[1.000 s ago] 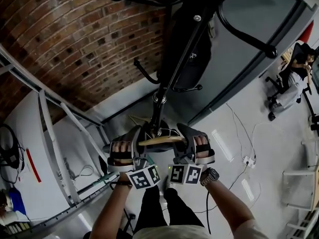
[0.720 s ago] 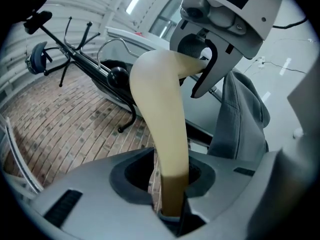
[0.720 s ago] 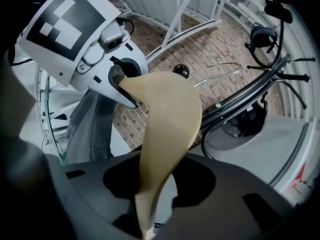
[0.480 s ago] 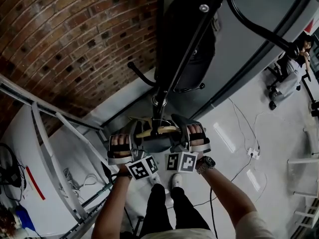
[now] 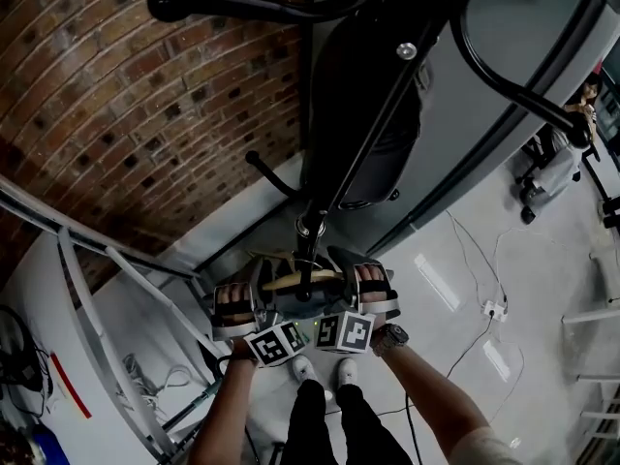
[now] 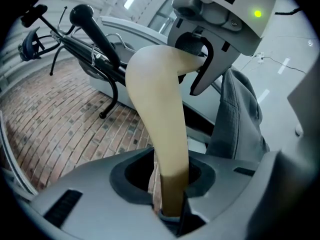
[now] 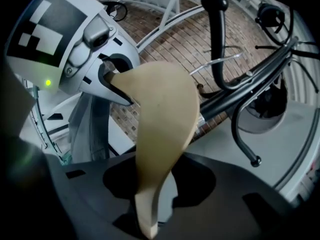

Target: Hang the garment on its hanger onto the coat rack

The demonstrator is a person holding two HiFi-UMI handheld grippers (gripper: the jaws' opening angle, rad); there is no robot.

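Note:
In the head view both grippers hold one pale wooden hanger (image 5: 295,280) level, just in front of the black coat rack pole (image 5: 360,139). My left gripper (image 5: 258,281) is shut on the hanger's left arm, my right gripper (image 5: 347,273) on its right arm. A grey garment (image 5: 312,304) drapes below the hanger. In the left gripper view the hanger (image 6: 157,114) runs from my jaws to the right gripper (image 6: 202,59), with the garment (image 6: 240,114) beside it. In the right gripper view the hanger (image 7: 160,119) reaches to the left gripper (image 7: 112,81). The rack's curved hooks (image 5: 242,0) spread above.
A dark item (image 5: 373,114) hangs on the rack against a grey panel (image 5: 504,134). A brick wall (image 5: 116,124) stands behind, and a white metal frame (image 5: 87,289) is at the left. Cables (image 5: 475,289) lie on the pale floor; a seated person (image 5: 562,153) is far right.
Both grips are unchanged. The held hanger stays close to the pole, while the rack's top hooks have come further into the head view.

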